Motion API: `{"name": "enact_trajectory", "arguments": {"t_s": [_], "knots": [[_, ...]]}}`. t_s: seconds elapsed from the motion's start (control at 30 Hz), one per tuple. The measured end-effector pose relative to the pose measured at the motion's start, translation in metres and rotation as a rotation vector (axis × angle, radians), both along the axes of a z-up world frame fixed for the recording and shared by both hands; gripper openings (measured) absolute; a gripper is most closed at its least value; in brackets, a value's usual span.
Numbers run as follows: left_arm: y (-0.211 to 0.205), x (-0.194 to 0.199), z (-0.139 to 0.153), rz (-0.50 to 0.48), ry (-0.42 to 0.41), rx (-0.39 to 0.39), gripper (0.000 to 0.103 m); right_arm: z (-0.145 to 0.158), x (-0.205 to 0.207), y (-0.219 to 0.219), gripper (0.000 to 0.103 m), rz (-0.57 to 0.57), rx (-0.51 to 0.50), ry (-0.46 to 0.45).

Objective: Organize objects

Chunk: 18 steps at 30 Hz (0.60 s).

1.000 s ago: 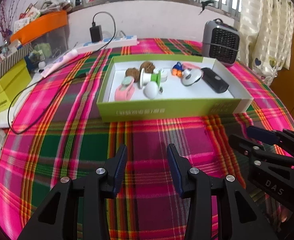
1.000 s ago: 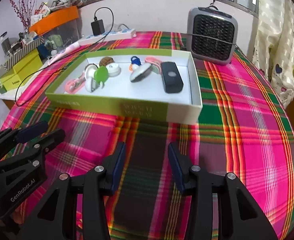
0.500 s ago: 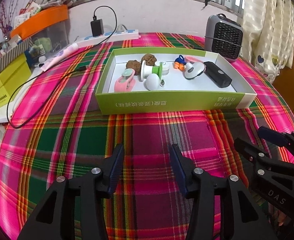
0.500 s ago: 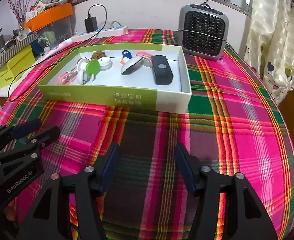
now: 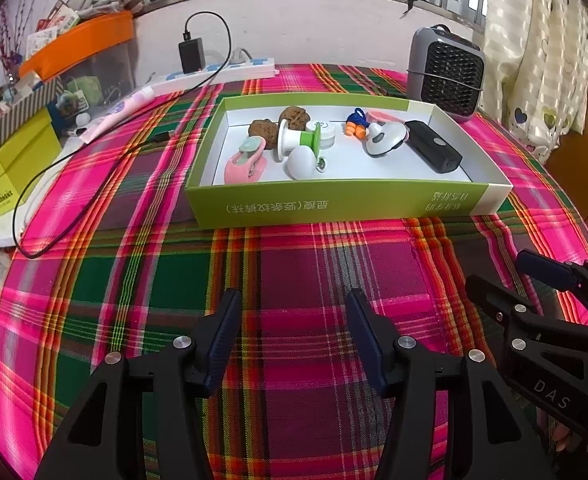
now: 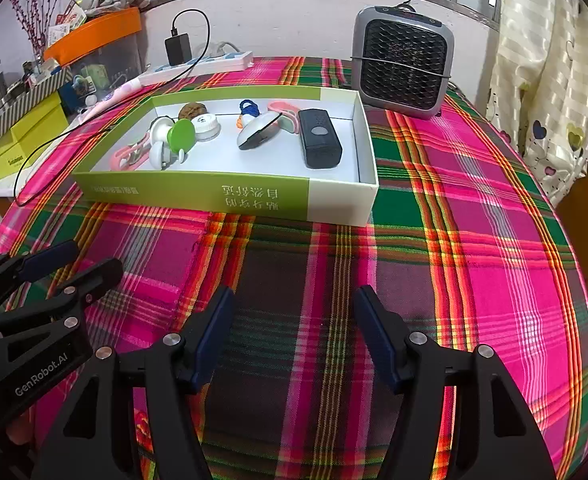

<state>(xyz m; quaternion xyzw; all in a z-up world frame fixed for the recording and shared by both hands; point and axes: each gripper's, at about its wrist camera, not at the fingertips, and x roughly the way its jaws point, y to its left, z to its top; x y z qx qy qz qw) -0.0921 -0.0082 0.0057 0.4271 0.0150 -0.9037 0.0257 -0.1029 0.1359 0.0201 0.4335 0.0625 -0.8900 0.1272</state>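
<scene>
Your green box [image 5: 334, 204] sits mid-surface [image 5: 294, 264] on the plaid cloth, holding two walnuts [image 5: 263, 130], a spool [image 5: 298, 142], a mouse [image 5: 386, 140], a black remote [image 5: 434, 152] and a pink clip [image 5: 243, 162], with a heater [image 5: 446, 72] just behind its right end and a cable [image 5: 73, 184] to its left. Your left gripper [image 5: 291, 332] and right gripper [image 6: 294, 332] hover over bare cloth nearer you, jaws apart and just been opening, nothing between them. The small blue-orange piece [image 5: 356, 124] is hard to identify.
</scene>
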Motion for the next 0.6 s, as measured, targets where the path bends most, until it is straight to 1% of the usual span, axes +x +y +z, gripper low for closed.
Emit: {"name": "enact_trajectory", "arguments": {"t_s": [0.6], "knots": [[-0.0001,0.0001,0.0002,0.003,0.001,0.0,0.054,-0.0003,0.0006,-0.0008,0.065,0.001,0.0,-0.001]]}}
